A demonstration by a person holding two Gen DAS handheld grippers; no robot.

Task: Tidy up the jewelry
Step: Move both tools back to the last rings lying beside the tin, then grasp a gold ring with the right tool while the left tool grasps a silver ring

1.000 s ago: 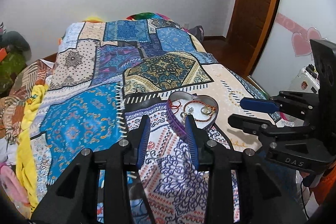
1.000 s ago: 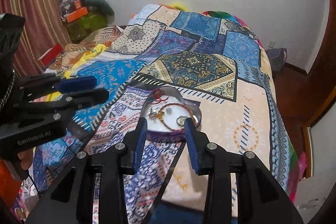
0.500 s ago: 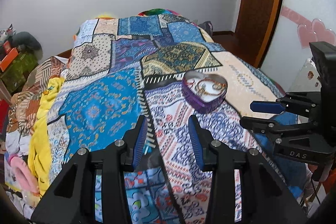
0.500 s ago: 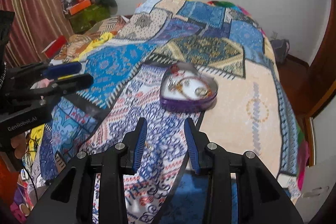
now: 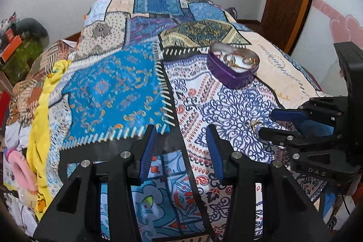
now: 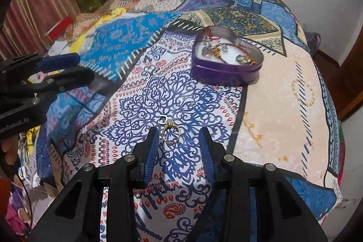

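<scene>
While the right gripper [image 6: 179, 142] hovers low over the bedspread [image 6: 283, 92], its fingers stand spread with nothing between the pads. A gold ring [image 6: 171, 132] lies flat on the blue scrollwork patch, just ahead of the fingertips and nearer the left finger [image 6: 150, 149] than the right one; whether it touches that finger cannot be told. A small silver piece [image 6: 162, 118] lies just beyond the ring, touching or almost touching it.

Farther out on the same cloth, well apart from the ring, sits a purple heart-shaped tin [image 6: 226, 72], open at the top, holding a red cord, a bangle and small charms.

The left gripper [image 5: 181, 149] is likewise spread and empty, held above the bedspread [image 5: 109, 87] near its front edge. From its camera the ring [image 5: 255, 123] shows just off the tip of the right gripper [image 5: 270, 126], and the tin [image 5: 231, 74] lies beyond, to the right of centre.
</scene>
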